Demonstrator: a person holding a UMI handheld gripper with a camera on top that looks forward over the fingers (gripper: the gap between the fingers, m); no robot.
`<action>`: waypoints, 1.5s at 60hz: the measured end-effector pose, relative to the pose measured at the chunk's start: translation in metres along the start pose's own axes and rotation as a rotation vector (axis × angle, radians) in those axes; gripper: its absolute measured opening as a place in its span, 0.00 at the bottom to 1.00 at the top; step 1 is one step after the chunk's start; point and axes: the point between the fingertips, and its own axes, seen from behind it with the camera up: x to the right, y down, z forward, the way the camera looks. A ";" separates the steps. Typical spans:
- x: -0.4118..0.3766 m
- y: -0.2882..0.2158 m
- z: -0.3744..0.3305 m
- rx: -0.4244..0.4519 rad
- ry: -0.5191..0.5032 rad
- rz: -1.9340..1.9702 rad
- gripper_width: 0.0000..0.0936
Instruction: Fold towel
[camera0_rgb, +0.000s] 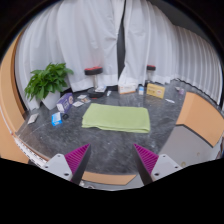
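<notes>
Gripper view, and we're looking across a dark grey table with the gripper held above its near edge, fingers spread wide apart and gripping nothing, pink pads facing each other. Beyond the fingers, well ahead, the green towel lies flat on the table, already a neat rectangle. Left of it sits a leafy potted plant, with small cards and boxes scattered just beside it; any writing on them is too small to read. White curtains hang behind. Tan chairs flank the table.
</notes>
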 end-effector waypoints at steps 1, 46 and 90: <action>-0.013 -0.004 0.010 0.003 -0.010 -0.002 0.91; -0.114 -0.084 0.389 -0.085 0.242 -0.095 0.21; -0.055 -0.158 0.300 0.012 -0.132 0.183 0.13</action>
